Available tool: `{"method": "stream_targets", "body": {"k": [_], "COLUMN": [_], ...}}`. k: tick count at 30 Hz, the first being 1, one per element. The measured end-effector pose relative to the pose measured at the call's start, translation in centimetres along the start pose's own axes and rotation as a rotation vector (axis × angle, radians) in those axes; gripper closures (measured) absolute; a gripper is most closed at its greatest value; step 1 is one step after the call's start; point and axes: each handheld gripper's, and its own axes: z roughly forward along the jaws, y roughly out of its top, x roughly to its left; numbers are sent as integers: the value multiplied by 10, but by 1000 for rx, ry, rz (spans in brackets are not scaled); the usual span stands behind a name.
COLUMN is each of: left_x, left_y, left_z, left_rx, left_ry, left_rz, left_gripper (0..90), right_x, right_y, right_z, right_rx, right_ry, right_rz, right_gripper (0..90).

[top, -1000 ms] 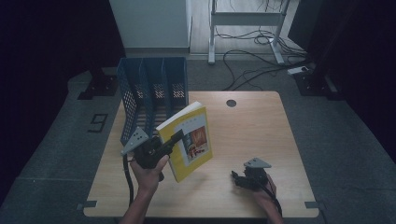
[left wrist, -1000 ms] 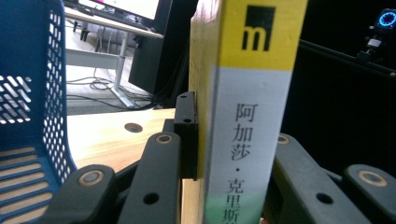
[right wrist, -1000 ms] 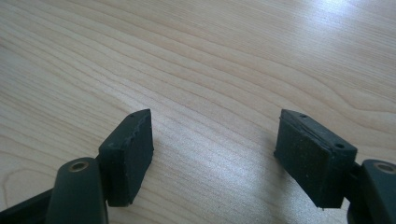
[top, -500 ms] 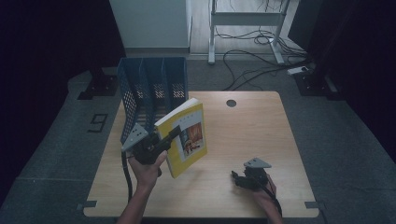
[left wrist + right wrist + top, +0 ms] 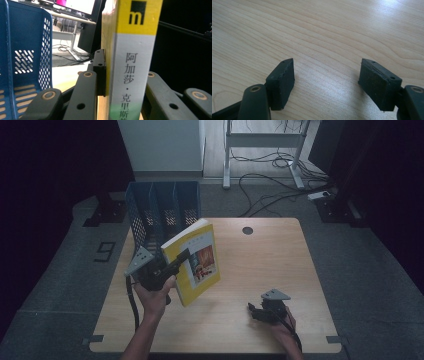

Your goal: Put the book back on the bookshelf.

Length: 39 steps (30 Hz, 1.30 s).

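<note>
I have the yellow book clamped in my left gripper, jaws pressed flat on both covers right at the spine, as the left gripper view shows with the spine standing upright between them. The book hangs above the table, tilted, just at five o'clock from the blue file rack, whose slots open toward me. It looks a thick paperback: moderately heavy, stiff along the spine but floppy at the page edge, with a glossy cover that could slip. Gripping near the spine is right, I judge; the pages would fan otherwise. My right gripper rests at five o'clock on the table, jaws spread wide, holding nothing.
</note>
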Motion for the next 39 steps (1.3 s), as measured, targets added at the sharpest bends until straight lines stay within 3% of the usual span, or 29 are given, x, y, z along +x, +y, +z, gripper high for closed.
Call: {"method": "stream_targets", "body": {"k": [22, 39], "left_x": [7, 21], "left_y": [16, 26], "left_z": [0, 0], "left_rx": [-22, -47], "left_ry": [28, 93], "left_rz": [-10, -14], "left_gripper": [755, 755], "right_x": [0, 0], "right_y": [0, 0], "right_z": [0, 0], "right_rx": [0, 0], "right_ry": [-4, -8], "right_rz": [5, 7], "right_gripper": [276, 275]}}
